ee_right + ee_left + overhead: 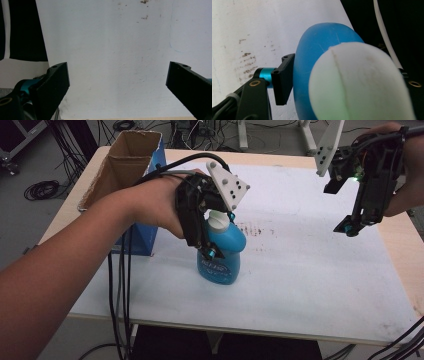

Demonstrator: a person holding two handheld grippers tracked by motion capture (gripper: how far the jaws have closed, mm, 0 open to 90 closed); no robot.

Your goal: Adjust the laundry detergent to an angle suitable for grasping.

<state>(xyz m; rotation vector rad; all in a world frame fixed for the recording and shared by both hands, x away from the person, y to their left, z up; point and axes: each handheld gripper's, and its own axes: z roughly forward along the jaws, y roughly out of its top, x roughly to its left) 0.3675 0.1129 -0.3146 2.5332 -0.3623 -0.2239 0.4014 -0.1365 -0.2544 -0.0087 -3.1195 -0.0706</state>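
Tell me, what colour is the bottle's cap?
White, on a blue bottle; the cap shows best in the left gripper view.

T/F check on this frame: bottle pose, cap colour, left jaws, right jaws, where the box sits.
1. The blue bottle lies on its side. False: it stands upright on the white mat.
2. Its cap is white. True.
3. The left gripper is at the bottle. True: one pad lies against its blue side.
4. The right gripper holds a cloth. False: its jaws stand wide apart with nothing between them.
5. The cardboard box is at the table's far left. True.
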